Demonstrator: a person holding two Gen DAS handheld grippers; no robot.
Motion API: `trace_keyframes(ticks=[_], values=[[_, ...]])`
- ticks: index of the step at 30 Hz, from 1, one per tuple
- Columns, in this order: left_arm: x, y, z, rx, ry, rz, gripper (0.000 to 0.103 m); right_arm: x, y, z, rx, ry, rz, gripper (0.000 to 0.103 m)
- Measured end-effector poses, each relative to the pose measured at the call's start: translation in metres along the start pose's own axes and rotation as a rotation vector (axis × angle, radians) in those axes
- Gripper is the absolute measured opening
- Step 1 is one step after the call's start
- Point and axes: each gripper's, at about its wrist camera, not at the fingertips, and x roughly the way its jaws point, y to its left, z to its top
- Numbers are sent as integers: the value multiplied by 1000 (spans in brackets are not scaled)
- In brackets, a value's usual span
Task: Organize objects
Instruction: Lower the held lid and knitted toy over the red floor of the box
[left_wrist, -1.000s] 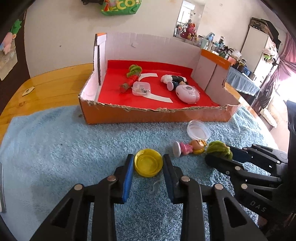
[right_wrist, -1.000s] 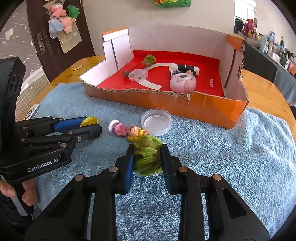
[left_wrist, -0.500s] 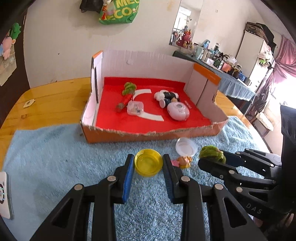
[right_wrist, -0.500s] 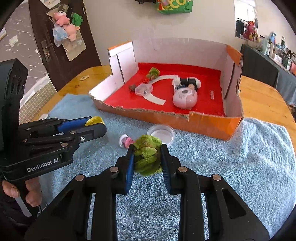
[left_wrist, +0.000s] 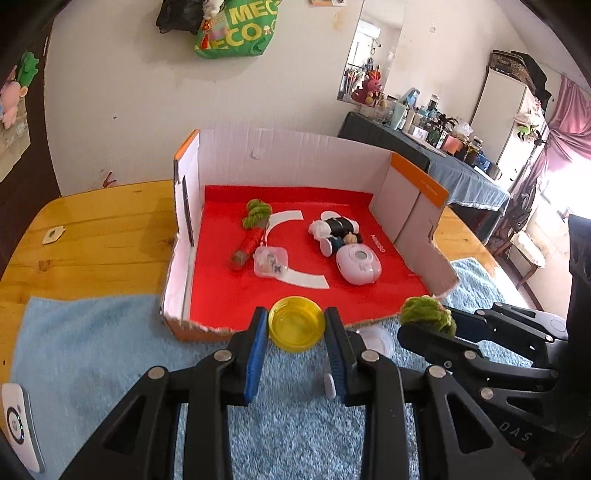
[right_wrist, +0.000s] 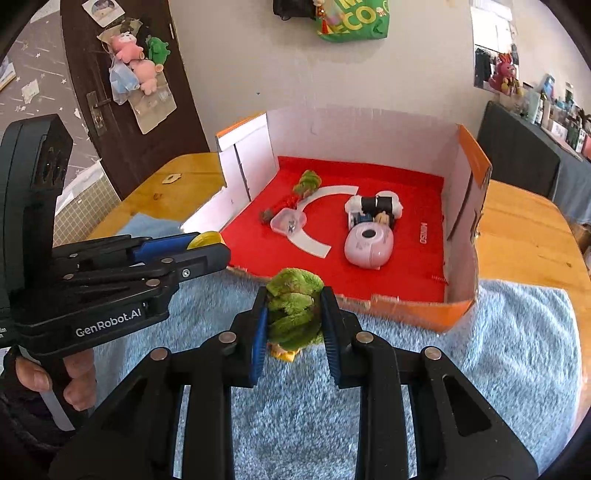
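The left gripper (left_wrist: 296, 328) clamps a round yellow lid (left_wrist: 296, 325) above a blue towel (left_wrist: 92, 343), just before an open cardboard box (left_wrist: 295, 155) with a red floor. To its right, the right gripper (left_wrist: 424, 325) pinches a green-haired doll (left_wrist: 428, 314). Inside the box lie a pink round case (left_wrist: 358, 264) and a small clear container (left_wrist: 270, 261).

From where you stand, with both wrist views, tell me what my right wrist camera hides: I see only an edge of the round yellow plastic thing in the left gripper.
Observer: The left gripper is shut on a shallow round yellow plastic lid, pinched at its two sides.
Operator: Say what lies on the blue towel behind my fingers.
Observer: A clear round plastic lid lies on the fluffy blue towel, in front of the orange cardboard box.
Operator: Report anything at the towel's near left corner.
Observer: A white device with a round ring mark lies there, at the left view's edge.
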Motion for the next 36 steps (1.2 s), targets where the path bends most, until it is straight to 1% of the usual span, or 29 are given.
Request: trace_keyframes(ticks=[8, 15, 18, 24, 30, 36], values=[[11, 4, 16, -4, 13, -8, 32, 7, -6, 15, 9, 1, 3, 25], [27, 10, 28, -5, 45, 3, 32, 21, -12, 29, 15, 11, 3, 25], [37, 13, 31, -6, 62, 13, 32, 32, -15, 34, 18, 26, 5, 25], [53, 21, 35, -17, 94, 9, 32, 52, -20, 39, 29, 59, 15, 25], [67, 24, 33, -18, 138, 7, 32, 69, -26, 38, 45, 98, 35, 25], [78, 24, 32, -4, 182, -1, 32, 84, -30, 35, 49, 146, 38, 25]])
